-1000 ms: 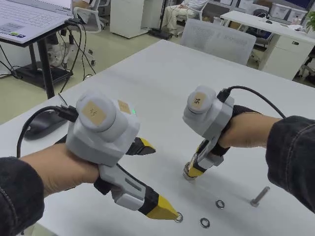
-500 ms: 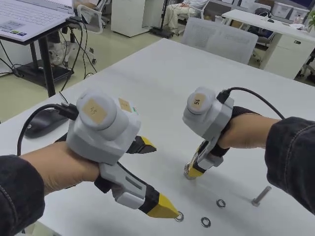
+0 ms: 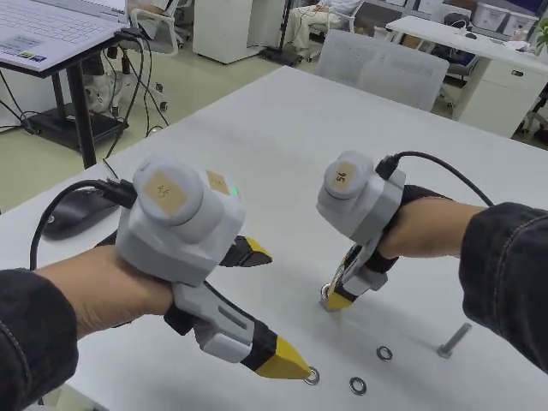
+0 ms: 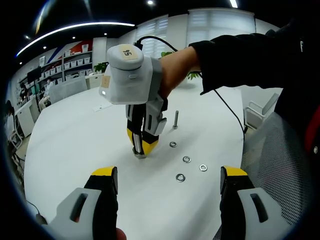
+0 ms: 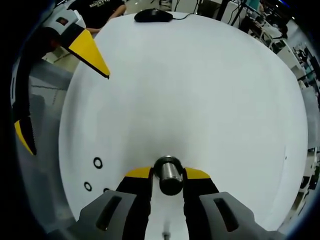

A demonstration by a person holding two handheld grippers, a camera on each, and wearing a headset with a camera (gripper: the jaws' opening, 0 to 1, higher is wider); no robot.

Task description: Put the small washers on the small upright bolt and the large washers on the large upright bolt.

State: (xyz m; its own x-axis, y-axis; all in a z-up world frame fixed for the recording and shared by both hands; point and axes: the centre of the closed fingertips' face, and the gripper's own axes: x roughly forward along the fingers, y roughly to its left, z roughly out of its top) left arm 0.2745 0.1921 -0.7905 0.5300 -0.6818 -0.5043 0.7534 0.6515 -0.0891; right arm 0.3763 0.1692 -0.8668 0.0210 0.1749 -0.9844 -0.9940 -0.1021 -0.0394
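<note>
- You're clamping the right gripper [image 3: 336, 300] tight on the large bolt [image 5: 170, 176], standing it upright with its lower end on the desk [image 3: 282, 145], a little in from the near edge.
- You're holding the left gripper [image 3: 272, 310] spread wide and empty, its lower tip just beside one washer [image 3: 312, 377].
- The washers [image 4: 186, 159] are lying flat between the large bolt and the near edge. Too small here to sort by size.
- The small bolt [image 3: 452, 341] is sitting further right along the near edge, apart from them. Can't tell if it's standing or lying.
- I'm expecting thin, light, stiff, slick steel that skids on this top. Try pinching across the rim with the tips.
</note>
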